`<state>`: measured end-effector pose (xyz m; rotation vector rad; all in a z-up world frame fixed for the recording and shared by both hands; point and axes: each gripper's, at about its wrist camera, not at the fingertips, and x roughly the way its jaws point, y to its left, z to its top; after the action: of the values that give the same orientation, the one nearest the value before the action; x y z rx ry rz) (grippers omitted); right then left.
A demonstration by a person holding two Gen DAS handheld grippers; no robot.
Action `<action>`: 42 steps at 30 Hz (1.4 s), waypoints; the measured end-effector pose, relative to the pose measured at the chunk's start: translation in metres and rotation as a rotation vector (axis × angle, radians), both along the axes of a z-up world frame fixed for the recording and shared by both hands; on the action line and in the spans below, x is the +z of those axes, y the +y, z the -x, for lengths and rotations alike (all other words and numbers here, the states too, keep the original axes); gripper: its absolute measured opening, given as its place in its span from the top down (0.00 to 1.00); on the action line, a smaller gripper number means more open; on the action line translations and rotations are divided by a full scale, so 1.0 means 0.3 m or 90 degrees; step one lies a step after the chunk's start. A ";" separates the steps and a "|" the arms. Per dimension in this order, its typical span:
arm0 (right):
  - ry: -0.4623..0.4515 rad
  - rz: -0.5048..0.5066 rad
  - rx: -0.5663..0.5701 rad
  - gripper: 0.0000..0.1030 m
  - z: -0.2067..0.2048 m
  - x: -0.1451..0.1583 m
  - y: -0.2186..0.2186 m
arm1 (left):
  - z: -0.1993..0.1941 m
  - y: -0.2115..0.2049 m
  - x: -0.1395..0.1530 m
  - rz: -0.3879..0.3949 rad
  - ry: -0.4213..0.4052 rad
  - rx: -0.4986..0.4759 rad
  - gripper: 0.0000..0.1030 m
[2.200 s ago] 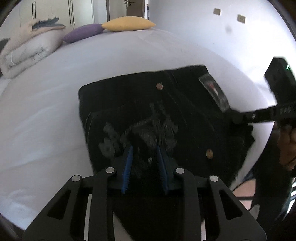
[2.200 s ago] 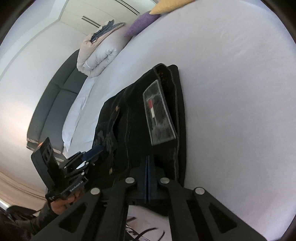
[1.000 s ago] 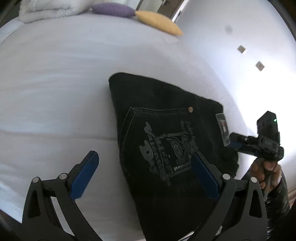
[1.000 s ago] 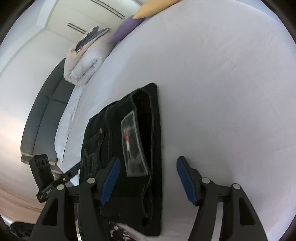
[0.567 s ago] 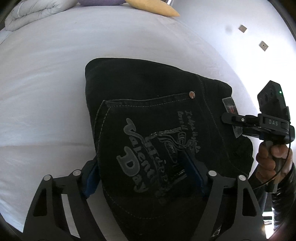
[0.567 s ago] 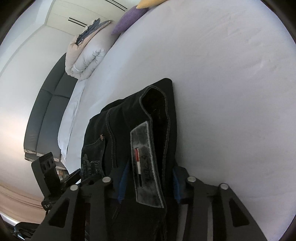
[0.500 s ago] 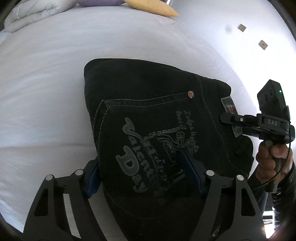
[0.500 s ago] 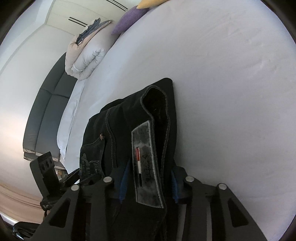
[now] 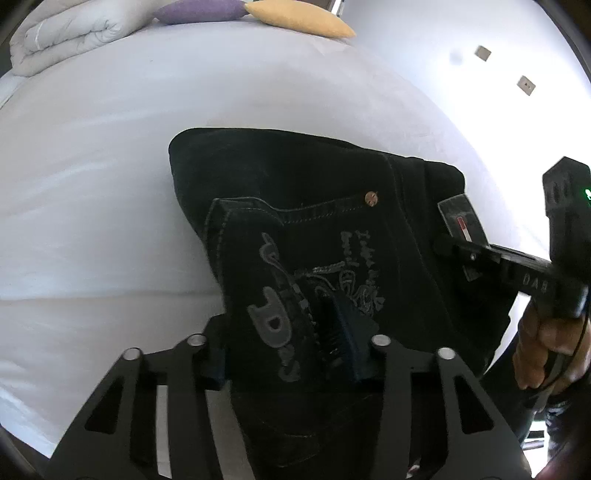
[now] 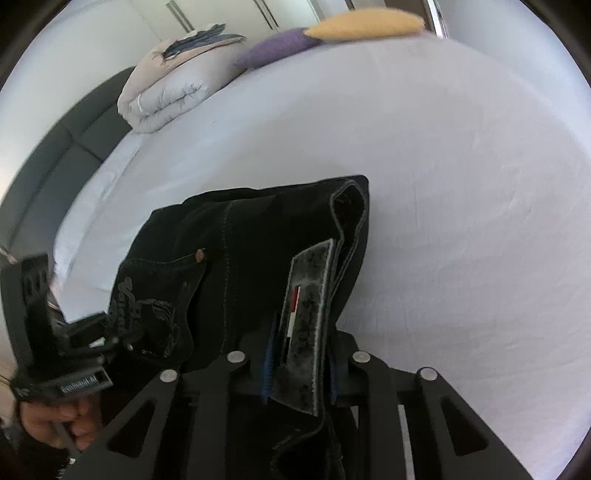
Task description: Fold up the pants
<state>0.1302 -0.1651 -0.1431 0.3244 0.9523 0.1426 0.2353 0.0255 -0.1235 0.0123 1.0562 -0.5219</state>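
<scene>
Left gripper [image 9: 286, 341]: lowest in left wrist view, blue pads clamped on a bunched fold of the pants [image 9: 295, 206] at the embroidered back pocket [image 9: 314, 266], fabric pinched up between the pads. Right gripper [image 10: 299, 363]: lowest in right wrist view, blue pads closed on the waistband edge at the grey leather patch [image 10: 306, 317] with its red-and-white mark; seen from the left wrist view as a black tool reaching in from the right side, held in a bare hand [image 9: 550, 354]. Pants: black denim, folded into a compact stack, grey stitched lettering on the pocket, copper rivet [image 9: 371, 198] at the pocket corner, waistband curled open toward the far end; near edge gathered and gripped at two points, far portion lying flat on the white bed sheet [image 10: 461, 184]. Beyond, well apart: folded white duvet [image 10: 170, 96], purple pillow [image 10: 277, 50] touching a yellow pillow [image 10: 365, 22], dark grey headboard [image 10: 55, 144], white wall with two small plates [image 9: 524, 85].
</scene>
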 end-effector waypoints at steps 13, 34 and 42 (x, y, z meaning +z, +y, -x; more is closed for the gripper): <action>-0.119 0.099 0.031 0.83 0.132 0.165 0.158 | 0.019 0.028 0.106 0.012 -0.032 0.015 0.81; -0.124 0.039 -0.014 0.83 -0.310 0.324 -0.280 | -0.473 -0.412 0.328 -0.034 -0.116 -0.068 0.81; -0.056 0.024 -0.029 0.83 -0.544 0.164 -0.399 | -0.583 -0.420 0.160 -0.036 -0.065 -0.046 0.81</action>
<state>0.2934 -0.2846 -0.0939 0.3027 0.8586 0.0971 0.4102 -0.1006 -0.0755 0.1258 0.9735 -0.5514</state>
